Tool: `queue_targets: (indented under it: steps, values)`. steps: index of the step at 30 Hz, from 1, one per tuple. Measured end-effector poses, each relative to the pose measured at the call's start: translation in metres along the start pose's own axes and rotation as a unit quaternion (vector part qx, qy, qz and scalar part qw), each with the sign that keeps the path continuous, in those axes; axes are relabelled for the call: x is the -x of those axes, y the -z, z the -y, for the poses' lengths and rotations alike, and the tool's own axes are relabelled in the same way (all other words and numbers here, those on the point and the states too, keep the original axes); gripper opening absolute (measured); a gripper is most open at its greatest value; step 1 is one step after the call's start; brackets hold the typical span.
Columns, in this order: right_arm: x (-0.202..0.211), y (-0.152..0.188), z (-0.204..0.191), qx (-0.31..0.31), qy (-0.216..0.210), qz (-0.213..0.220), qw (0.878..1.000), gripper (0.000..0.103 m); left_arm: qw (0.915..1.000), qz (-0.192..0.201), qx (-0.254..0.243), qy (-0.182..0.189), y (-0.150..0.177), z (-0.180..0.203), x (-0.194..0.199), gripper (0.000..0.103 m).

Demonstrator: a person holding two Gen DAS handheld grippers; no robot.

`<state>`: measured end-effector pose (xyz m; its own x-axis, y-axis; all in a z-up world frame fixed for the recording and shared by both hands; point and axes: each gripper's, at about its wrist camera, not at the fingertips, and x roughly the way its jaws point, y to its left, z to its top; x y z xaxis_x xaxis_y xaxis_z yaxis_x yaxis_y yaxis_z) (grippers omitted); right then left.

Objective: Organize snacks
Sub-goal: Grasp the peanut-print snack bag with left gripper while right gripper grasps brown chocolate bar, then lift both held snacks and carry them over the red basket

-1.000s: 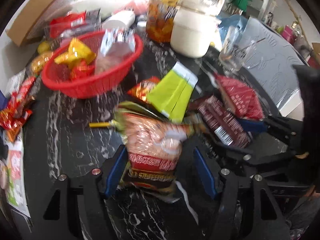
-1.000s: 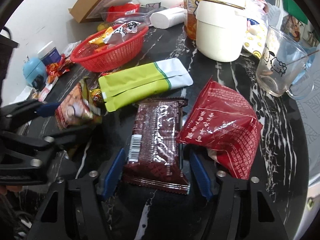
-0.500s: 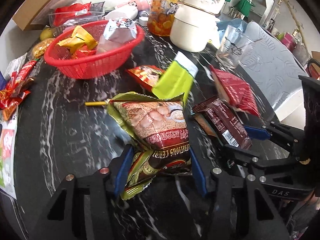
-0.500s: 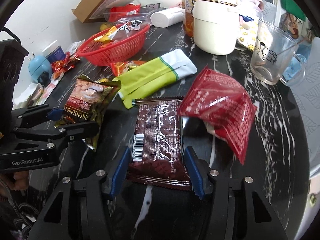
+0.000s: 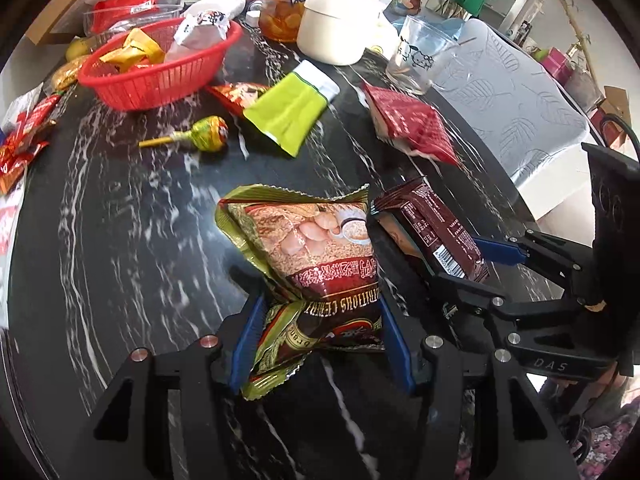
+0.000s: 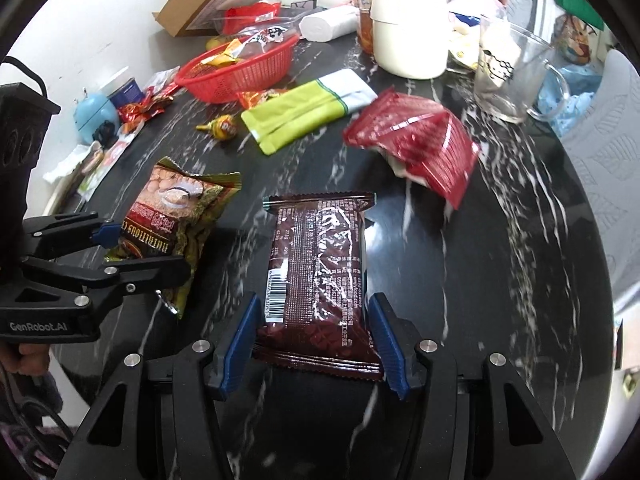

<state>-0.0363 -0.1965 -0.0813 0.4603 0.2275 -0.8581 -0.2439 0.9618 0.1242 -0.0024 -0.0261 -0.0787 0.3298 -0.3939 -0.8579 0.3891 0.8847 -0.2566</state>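
My left gripper [image 5: 320,320] is shut on a green-gold cereal packet [image 5: 312,248], pinched at its lower end and lifted off the black marble table [image 5: 120,240]. Beside it, my right gripper [image 6: 316,332] is shut on a dark brown snack packet [image 6: 320,256] with a barcode, its blue pads pressing both long edges. The right gripper [image 5: 456,264] and brown packet [image 5: 432,224] show at the right of the left wrist view. The left gripper [image 6: 140,252] and cereal packet [image 6: 176,204] show at the left of the right wrist view. A red basket [image 5: 160,76] with several snacks stands at the far left.
A lollipop [image 5: 204,132], a green-white packet [image 5: 292,108], a small orange packet [image 5: 236,94] and a red packet [image 5: 412,124] lie on the table beyond the grippers. Behind them stand a white pot [image 5: 340,28], a jar and a glass mug [image 5: 416,56]. More wrappers sit at the left edge.
Both grippers closed on their packets and drew back toward the near edge with them. The cereal packet left the pile, uncovering the lollipop.
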Motion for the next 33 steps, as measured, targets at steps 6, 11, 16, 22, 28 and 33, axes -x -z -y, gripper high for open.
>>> queue_targets:
  steps: [6,11,16,22,28,33]
  values:
    - [0.009,0.014,0.001,0.004,0.003,-0.011,1.0,0.057,0.9998,-0.012,-0.013,-0.003,0.005,0.014,-0.003,0.054]
    - [0.009,0.013,0.004,0.001,0.004,-0.003,1.0,0.059,0.9981,-0.012,-0.041,-0.044,0.0,0.024,-0.013,0.067]
    - [0.006,0.01,0.007,-0.006,0.008,0.007,1.0,0.064,0.9971,-0.004,-0.042,-0.064,-0.009,0.024,-0.019,0.07]
    - [0.003,0.005,0.004,-0.002,0.021,0.021,1.0,0.067,0.9976,0.01,-0.021,-0.065,-0.015,0.019,-0.021,0.07]
    - [0.002,0.003,0.002,0.004,0.014,0.03,0.999,0.047,0.9979,0.023,-0.003,-0.06,-0.01,0.013,-0.013,0.046]
    - [0.005,0.001,0.009,-0.012,-0.006,0.032,0.999,0.046,0.9984,0.019,0.012,-0.052,-0.011,0.01,-0.011,0.044]
